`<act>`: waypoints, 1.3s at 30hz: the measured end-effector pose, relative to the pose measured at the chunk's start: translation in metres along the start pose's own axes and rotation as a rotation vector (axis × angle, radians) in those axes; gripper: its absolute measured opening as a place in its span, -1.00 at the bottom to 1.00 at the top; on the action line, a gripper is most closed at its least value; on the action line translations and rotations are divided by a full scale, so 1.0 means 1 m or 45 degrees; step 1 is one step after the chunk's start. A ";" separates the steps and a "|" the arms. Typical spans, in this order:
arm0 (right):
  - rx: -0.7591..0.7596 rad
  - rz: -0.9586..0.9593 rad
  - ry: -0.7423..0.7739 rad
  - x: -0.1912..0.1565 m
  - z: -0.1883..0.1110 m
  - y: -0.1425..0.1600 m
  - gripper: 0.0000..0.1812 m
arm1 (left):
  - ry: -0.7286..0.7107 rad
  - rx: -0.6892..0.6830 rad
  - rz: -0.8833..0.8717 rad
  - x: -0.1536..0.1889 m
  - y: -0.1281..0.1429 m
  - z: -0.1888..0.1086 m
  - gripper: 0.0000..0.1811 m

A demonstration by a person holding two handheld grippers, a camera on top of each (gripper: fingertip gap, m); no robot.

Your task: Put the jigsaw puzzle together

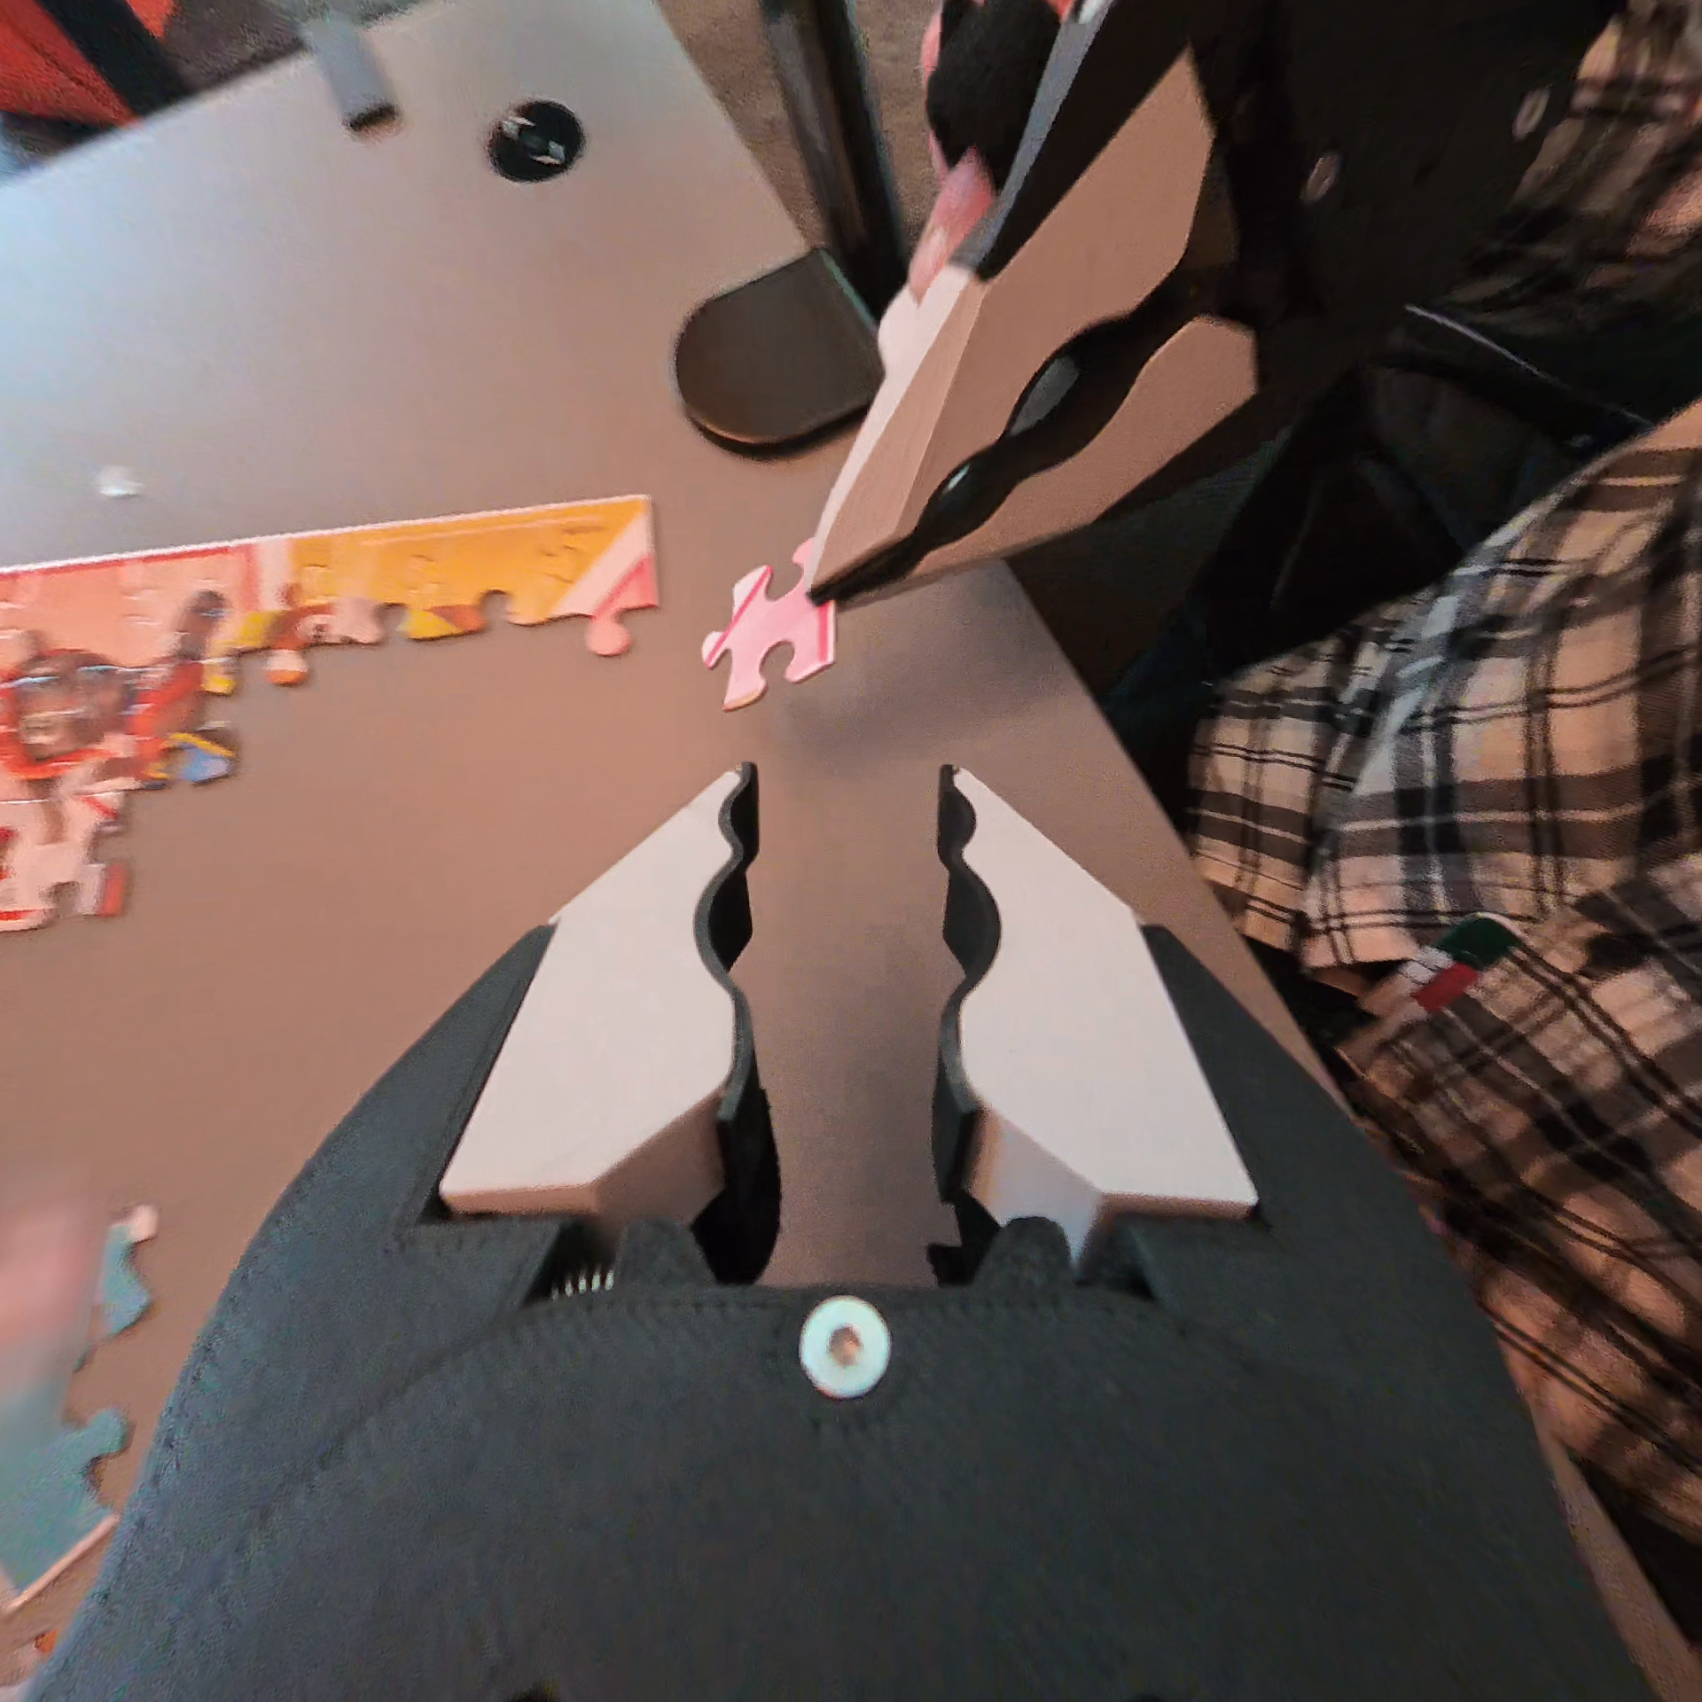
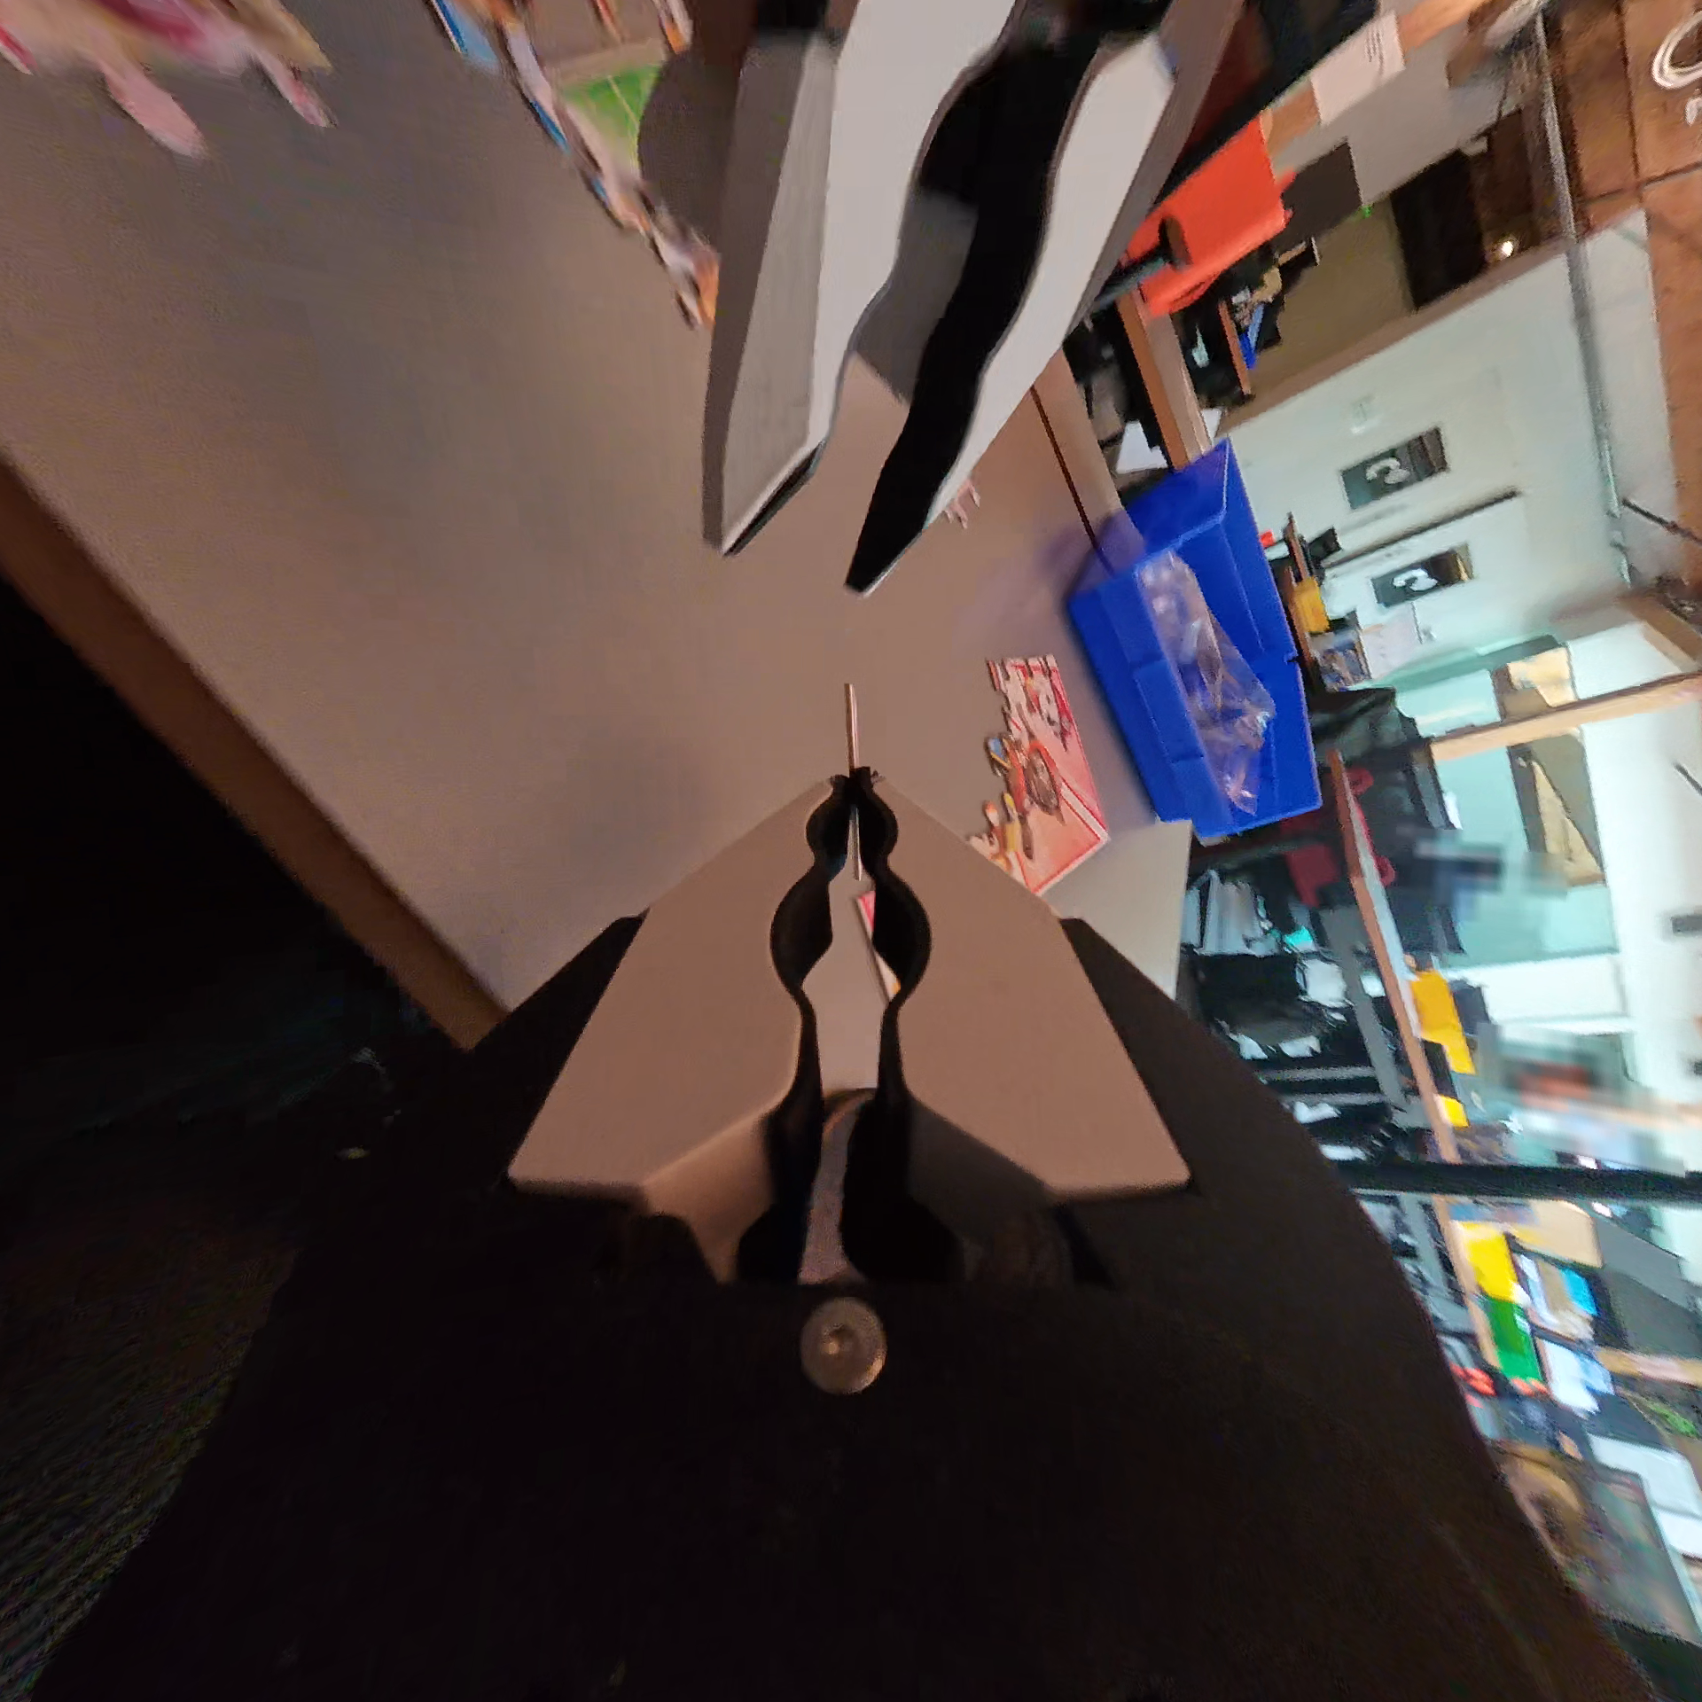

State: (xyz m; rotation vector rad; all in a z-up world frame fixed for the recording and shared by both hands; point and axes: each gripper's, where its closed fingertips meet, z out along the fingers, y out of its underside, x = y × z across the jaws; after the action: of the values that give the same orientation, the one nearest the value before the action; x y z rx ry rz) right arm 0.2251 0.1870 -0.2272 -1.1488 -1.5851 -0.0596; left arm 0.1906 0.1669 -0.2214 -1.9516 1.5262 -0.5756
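Note:
In the left wrist view, a part-assembled puzzle in orange, yellow and red lies flat on the grey table at the left. My right gripper comes in from the upper right, shut on a pink and white puzzle piece. It holds the piece just above the table, right of the puzzle's end. My left gripper is open and empty, just short of the piece. In the right wrist view, the piece shows edge-on between my right gripper's tips, with the open left gripper above.
Loose teal pieces lie at the lower left. A black stand base and a cable hole are farther back. A person's plaid shirt lines the table's right edge. A blue bin and a red printed sheet sit beyond. Spacing between my two grippers at the tips: around 5 cm.

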 end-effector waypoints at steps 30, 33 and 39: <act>-0.165 0.070 -0.221 -0.005 0.048 0.043 -0.97 | 0.026 -0.297 0.263 -0.046 0.010 0.065 -0.69; -0.163 0.115 -0.260 -0.005 0.047 0.044 -0.94 | 0.057 -0.303 0.224 -0.046 0.010 0.065 -0.69; -0.181 0.171 -0.285 -0.004 0.049 0.046 -0.97 | 0.099 -0.328 0.190 -0.047 0.011 0.065 -0.66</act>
State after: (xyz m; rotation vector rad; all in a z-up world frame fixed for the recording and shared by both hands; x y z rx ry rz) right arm 0.2202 0.2366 -0.2722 -1.4103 -1.7169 0.0469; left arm 0.2137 0.2227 -0.2759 -1.9989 1.8547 -0.4118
